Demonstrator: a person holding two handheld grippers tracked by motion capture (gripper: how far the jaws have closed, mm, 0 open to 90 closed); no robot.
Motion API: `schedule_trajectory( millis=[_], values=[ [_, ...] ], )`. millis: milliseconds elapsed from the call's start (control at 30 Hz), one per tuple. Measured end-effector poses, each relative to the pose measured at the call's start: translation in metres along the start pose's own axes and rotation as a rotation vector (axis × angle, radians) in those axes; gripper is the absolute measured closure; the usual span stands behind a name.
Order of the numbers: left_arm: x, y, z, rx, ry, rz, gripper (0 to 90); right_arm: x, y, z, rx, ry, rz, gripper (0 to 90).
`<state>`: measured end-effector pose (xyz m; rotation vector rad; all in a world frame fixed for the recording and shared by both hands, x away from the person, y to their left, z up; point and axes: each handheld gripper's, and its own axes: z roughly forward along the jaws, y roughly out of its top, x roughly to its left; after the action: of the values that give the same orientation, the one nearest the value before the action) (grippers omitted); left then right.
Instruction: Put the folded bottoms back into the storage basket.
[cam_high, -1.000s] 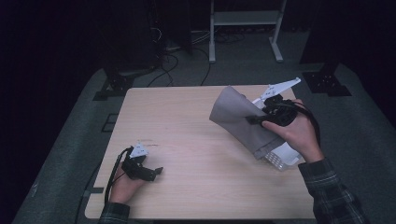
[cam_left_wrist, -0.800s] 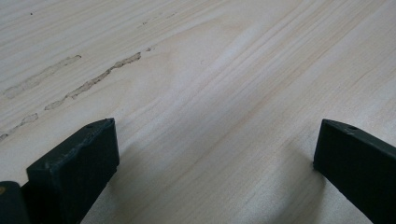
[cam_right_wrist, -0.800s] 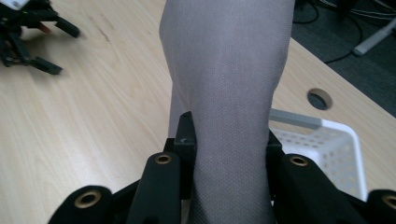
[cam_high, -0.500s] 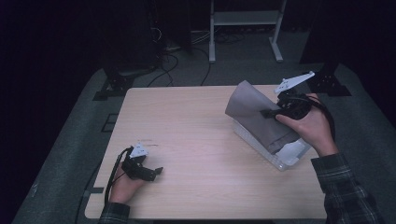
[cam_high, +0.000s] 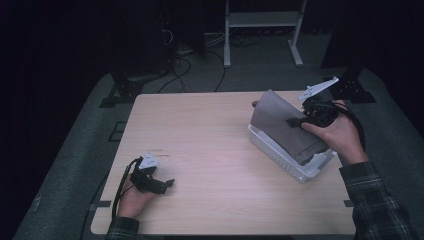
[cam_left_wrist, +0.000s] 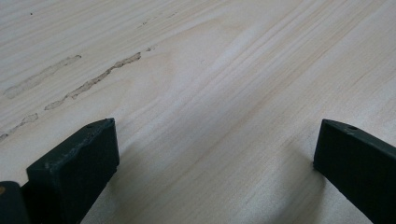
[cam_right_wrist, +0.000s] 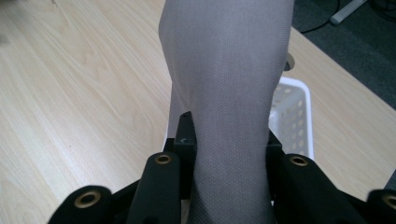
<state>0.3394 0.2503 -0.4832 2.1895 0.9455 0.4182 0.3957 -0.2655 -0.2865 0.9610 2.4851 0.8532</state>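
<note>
A folded grey cloth (cam_high: 282, 125) hangs over a white perforated basket (cam_high: 280, 160) at the table's right side, its lower end down inside the basket. My right gripper (cam_high: 295, 122) is shut on the cloth from the right. In the right gripper view the cloth (cam_right_wrist: 229, 70) runs up between the jaws of the right gripper (cam_right_wrist: 229, 135), with the basket's rim (cam_right_wrist: 294, 112) behind it. My left gripper (cam_high: 167, 184) rests on the table near the front left corner. Its jaws stand open in the left gripper view, with the left gripper (cam_left_wrist: 215, 154) holding nothing over bare wood.
The light wooden table (cam_high: 210, 130) has scuff marks (cam_left_wrist: 93, 81) near the left gripper. Beyond the table's far edge, on dark floor, stand a white metal frame (cam_high: 260, 30) and loose cables (cam_high: 190, 60).
My right hand has carried the grey cloth to the right, and more of the white basket shows beneath it. The left hand has stayed where it was.
</note>
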Motion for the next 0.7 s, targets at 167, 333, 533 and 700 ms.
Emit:
schedule_trajectory(
  millis=[167, 333, 533, 700],
  values=[
    [0.0, 0.0, 0.0, 0.0, 0.0, 0.0, 0.0, -0.005, -0.009, 0.009, 0.022, 0.028, 0.02, 69.1],
    [0.0, 0.0, 0.0, -0.001, 0.0, 0.0, 0.0, -0.007, -0.016, 0.019, 0.045, 0.045, 0.024, 69.1],
    [0.0, 0.0, 0.0, -0.002, 0.002, 0.003, 0.0, -0.016, -0.027, 0.037, 0.068, 0.063, 0.062, 69.1],
    [0.0, 0.0, 0.0, -0.001, 0.003, 0.003, 0.0, -0.022, -0.032, 0.045, 0.078, 0.069, 0.084, 69.0]
  ],
)
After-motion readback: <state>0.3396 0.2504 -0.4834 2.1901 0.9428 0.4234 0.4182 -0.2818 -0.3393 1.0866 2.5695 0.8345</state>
